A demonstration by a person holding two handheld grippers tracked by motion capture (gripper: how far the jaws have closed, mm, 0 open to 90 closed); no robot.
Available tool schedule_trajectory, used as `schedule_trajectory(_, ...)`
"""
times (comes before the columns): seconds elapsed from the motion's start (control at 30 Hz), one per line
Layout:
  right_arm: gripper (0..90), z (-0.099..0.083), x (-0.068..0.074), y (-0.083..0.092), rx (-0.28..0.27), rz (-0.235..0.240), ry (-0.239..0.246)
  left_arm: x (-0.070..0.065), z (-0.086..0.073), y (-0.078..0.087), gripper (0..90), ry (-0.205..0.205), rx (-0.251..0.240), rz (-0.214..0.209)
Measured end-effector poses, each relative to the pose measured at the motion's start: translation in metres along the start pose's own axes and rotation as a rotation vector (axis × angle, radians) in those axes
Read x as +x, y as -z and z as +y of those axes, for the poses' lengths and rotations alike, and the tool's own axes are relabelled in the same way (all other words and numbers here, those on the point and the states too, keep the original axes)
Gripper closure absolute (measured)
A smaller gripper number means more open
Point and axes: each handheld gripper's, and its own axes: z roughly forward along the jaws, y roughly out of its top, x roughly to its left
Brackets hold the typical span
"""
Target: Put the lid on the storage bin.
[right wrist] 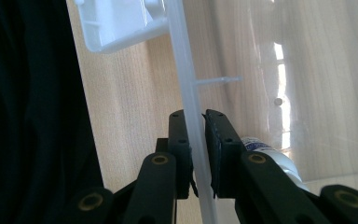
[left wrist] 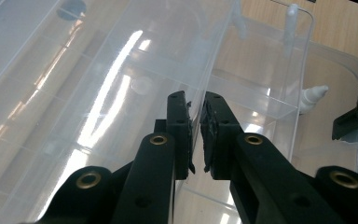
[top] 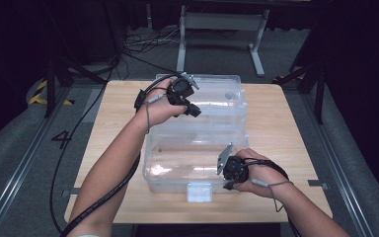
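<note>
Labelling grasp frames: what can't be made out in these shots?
- Right claw, high view: pads hidden behind its own body and the hand; the grip on the box's front wall reads in the right gripper view.
- Left claw, left gripper view: glare on the clear lid blurs which edge it pinches.
- White cylinder, right gripper view: mostly hidden by the jaw; not identifiable.

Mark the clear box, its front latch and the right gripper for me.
clear box (top: 177,148), high view, on its bare transparent base.
front latch (top: 199,191), high view, on the latch's middle.
right gripper (right wrist: 198,154), right gripper view, between its jaws.
</note>
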Motion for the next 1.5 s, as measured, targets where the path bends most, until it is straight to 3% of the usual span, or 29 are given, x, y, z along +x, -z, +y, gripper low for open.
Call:
schedule_trajectory(0.1,82.0,0.0,-0.001,0.0,0.0,-0.004,0.008,-0.004,0.0,0.002,82.8,-0.013,0.005,0.012)
schedule_trajectory(0.37,81.8,0.0,0.0,-0.001,-0.005,-0.001,-0.008,-0.012,0.0,0.006,83.6,-0.029,0.005,-0.007)
schedule_trajectory(1.03,81.6,-0.003,0.002,0.0,-0.022,-0.007,-0.026,-0.048,-0.01,0.019,84.8,-0.094,0.014,-0.012)
schedule_trajectory(1.5,81.5,-0.005,0.003,0.0,-0.038,-0.018,-0.032,-0.064,-0.017,0.022,85.0,-0.111,0.027,-0.006)
